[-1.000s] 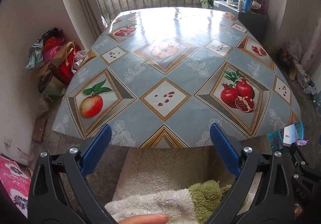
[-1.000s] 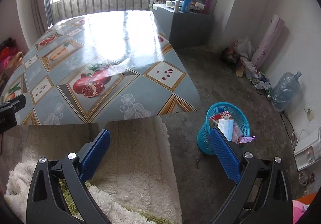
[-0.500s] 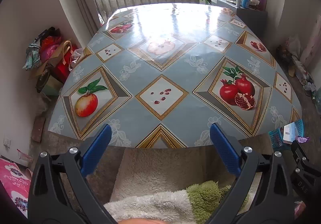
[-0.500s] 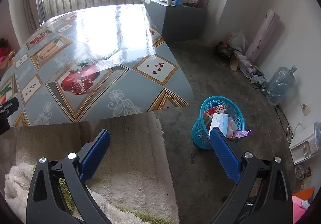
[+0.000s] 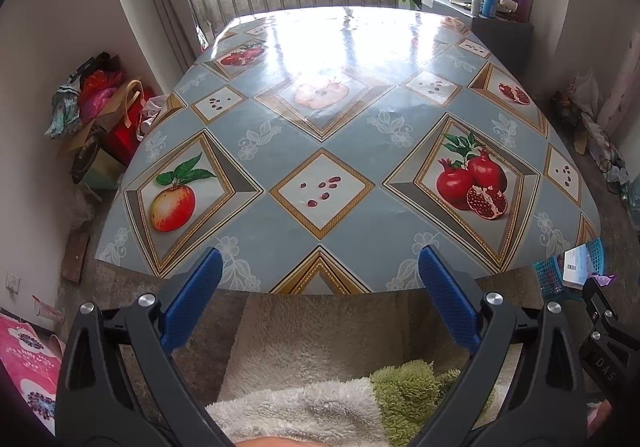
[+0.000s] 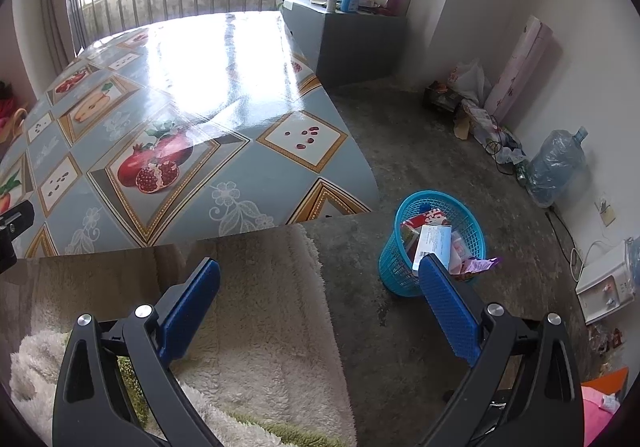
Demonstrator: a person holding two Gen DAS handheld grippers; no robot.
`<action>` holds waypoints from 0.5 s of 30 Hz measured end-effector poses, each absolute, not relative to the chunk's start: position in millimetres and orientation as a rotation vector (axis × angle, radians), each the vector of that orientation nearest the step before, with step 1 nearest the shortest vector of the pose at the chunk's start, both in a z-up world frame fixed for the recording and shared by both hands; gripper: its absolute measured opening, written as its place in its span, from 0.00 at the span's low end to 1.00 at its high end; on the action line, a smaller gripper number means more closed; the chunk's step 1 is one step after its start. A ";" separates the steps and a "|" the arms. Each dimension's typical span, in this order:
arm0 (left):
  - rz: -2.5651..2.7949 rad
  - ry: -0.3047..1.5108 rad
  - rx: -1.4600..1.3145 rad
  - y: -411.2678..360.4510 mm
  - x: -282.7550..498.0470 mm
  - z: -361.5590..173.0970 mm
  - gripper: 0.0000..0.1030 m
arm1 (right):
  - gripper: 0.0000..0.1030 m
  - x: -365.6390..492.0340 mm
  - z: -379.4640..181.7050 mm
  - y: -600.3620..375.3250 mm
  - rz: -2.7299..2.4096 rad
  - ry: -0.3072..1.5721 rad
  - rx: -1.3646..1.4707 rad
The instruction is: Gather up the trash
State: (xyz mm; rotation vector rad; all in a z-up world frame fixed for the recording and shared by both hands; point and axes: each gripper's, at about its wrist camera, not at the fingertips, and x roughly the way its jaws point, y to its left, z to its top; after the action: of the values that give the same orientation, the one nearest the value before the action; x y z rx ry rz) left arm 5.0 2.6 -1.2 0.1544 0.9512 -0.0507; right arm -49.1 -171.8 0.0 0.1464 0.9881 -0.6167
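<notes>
We found the left claw (image 5: 320, 271) spread wide with nothing between its blue pads (image 5: 192, 297), held just off the near edge of the tabletop (image 5: 360, 151). The right claw (image 6: 320, 283) was likewise wide apart and empty, hanging above the shaggy cream rug (image 6: 260, 319) and the bare concrete floor (image 6: 420, 135).

The tabletop carried a glossy blue-grey oilcloth printed with an apple (image 5: 173, 207) and pomegranates (image 5: 472, 183); we noted no loose items on it.

The blue mesh wastebasket (image 6: 400, 271) stood on the floor just off the tabletop's near right corner, beside the right claw's right-hand pad (image 6: 450, 311). The trash sat inside it: a white carton (image 6: 434, 243) upright and a purple wrapper (image 6: 478, 266) hanging over the rim.

Beyond, a large water jug (image 6: 554, 167) lay by the far wall.
</notes>
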 end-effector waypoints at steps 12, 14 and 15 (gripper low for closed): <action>-0.052 0.951 0.154 4.0 6.0 -1.4 0.92 | 0.94 -49.3 1.8 -172.7 -0.617 0.987 0.143; -0.052 0.951 0.154 4.4 6.3 -1.5 0.92 | 0.94 -49.3 1.7 -172.4 -0.618 0.987 0.142; -0.052 0.951 0.154 4.4 6.4 -1.4 0.92 | 0.94 -49.4 2.1 -172.2 -0.618 0.987 0.142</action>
State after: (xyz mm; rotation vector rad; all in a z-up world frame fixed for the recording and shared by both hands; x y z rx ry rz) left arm 6.4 4.4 -1.4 0.1538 0.9512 -0.0523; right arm -49.4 -172.2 2.1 0.1415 0.9870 -0.6179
